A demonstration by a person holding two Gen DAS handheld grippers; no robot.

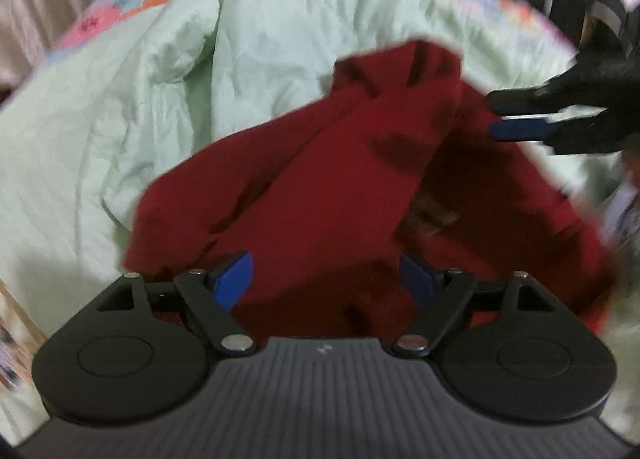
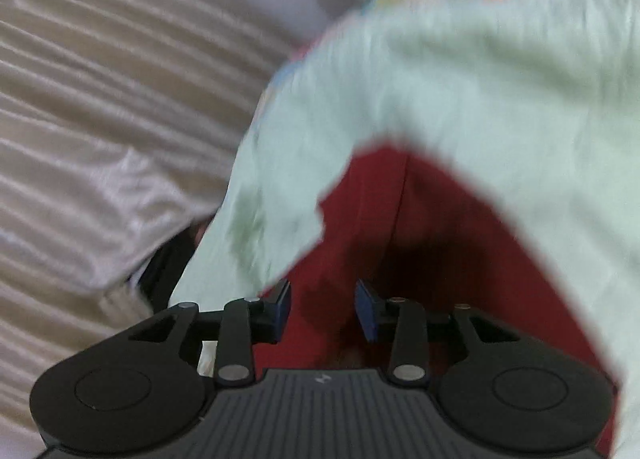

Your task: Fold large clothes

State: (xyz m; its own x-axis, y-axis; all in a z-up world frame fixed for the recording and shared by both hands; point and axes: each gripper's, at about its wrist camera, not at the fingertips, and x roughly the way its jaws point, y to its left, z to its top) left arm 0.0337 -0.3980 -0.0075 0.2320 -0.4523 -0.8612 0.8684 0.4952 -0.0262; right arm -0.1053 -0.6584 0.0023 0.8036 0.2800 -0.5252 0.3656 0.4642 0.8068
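I see the red garment (image 1: 340,187) bunched mid-frame on the pale green quilt (image 1: 120,119), no neat fold yet, so most work's left, w/ left gripper (image 1: 327,279) & right gripper (image 2: 322,309) both open, holding nothing.

Left gripper (image 1: 327,279): matte black body, ribbed grey-black centre panel bearing a small pale logo, two round black side housings with embossed circles, triangular cut-outs, black linkage bars on silver rivets, blue pads (image 1: 234,279) on the fingers. Right gripper (image 2: 323,309): same build, with black housings, silver rivets, ribbed panel, logo and blue pads (image 2: 366,313).
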